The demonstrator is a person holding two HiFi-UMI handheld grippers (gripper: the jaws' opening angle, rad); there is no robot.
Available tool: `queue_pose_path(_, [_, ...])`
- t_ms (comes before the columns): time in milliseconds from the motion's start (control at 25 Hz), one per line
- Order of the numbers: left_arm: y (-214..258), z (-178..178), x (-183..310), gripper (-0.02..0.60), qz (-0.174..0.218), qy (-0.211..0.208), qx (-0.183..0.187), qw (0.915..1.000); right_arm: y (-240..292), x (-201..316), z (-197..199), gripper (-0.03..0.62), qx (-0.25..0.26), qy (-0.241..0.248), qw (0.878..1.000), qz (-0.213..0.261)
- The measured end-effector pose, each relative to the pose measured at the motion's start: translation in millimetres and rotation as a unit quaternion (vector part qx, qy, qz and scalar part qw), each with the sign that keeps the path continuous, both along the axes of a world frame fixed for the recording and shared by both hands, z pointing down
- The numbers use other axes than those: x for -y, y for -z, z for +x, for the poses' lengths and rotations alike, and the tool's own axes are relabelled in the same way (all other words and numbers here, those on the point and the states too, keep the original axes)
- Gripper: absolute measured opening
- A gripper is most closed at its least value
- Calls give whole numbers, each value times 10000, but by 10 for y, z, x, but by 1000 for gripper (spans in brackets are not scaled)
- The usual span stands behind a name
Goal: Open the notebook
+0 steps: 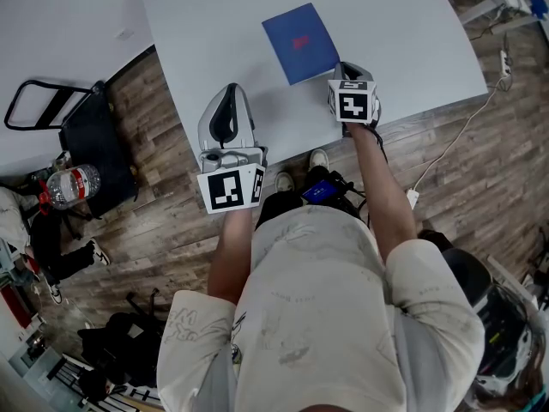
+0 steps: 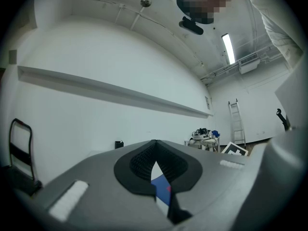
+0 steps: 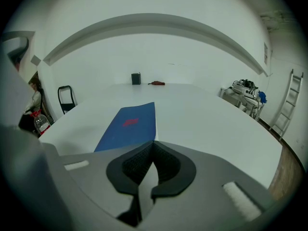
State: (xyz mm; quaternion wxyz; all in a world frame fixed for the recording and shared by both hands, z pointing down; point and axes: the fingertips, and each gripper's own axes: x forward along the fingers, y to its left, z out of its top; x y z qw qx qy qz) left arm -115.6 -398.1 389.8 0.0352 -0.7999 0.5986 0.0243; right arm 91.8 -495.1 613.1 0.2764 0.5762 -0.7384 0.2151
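The left claw (image 1: pixel 230 93) sits level over the near edge of the white worktop (image 1: pixel 206 33), its jaws pressed together with nothing between them. The right claw (image 1: pixel 345 67) tilts downward by the same edge, its jaws also closed and empty. Just past its tip lies the blue notebook (image 1: pixel 300 41), flat, closed and set askew, with a red mark on its cover. Off to the left, a water bottle (image 1: pixel 73 184) lies on the wooden floor (image 1: pixel 480 170).
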Motion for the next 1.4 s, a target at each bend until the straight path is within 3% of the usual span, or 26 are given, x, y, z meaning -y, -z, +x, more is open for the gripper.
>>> queue_pose_path(1400, [19,-79,-42,17,-58,28,-51,10000,785,-56,-379,5,-77,467,9946,921])
